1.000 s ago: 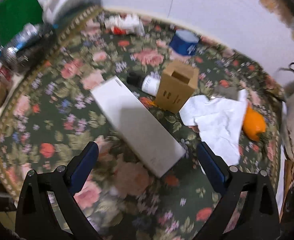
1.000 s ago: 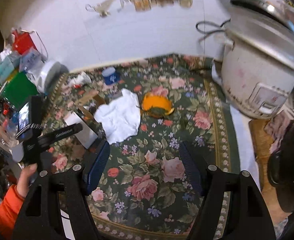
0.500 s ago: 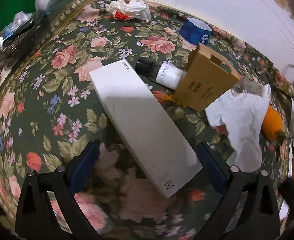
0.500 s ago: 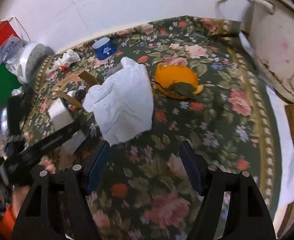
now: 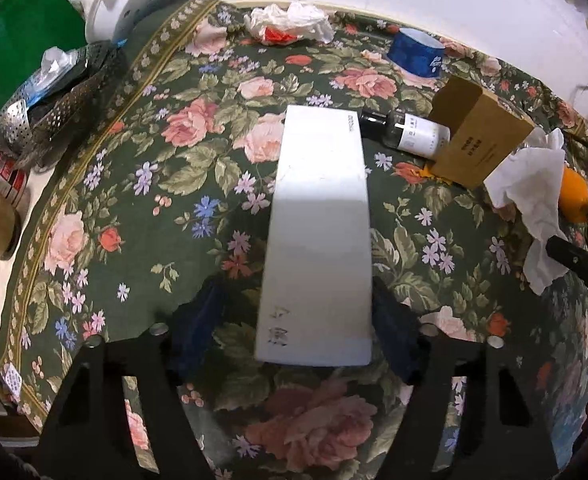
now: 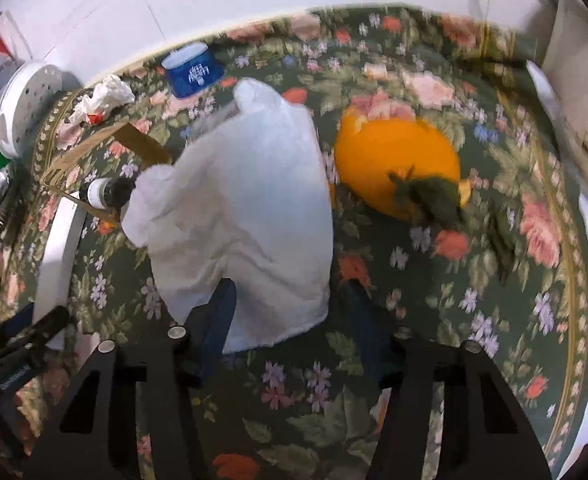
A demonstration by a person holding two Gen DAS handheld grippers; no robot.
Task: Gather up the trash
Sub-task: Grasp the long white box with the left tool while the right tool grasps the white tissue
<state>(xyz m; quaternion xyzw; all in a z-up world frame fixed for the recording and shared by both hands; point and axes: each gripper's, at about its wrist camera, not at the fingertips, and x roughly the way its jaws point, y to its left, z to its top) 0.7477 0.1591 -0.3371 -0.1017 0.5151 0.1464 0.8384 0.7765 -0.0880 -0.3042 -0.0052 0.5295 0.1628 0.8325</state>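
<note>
Trash is scattered all over the floral green cloth (image 5: 166, 184) on the bench, and two pieces are lined up for a grab right now. A long flat white cardboard box (image 5: 320, 220) lies lengthwise with its near end sitting between the left tongs (image 5: 298, 328), which are spread wide, wider than the box, and holding nothing. Looks like the right blue pad is almost at the box edge, the left one has a gap. I'd centre first, then close on the narrow sides low down so the box doesn't tip or skate away.

Over on the other side, the right tongs (image 6: 290, 320) are also open and empty, straddling the near edge of a crumpled white paper towel (image 6: 246, 208). Soft stuff, so pinch a thick fold, not the thin corner.

Just beside it sits an orange fruit peel (image 6: 398, 164), plus a brown cardboard box (image 5: 478, 132) and small dark bottle with a white label (image 5: 406, 130) farther back.
</note>
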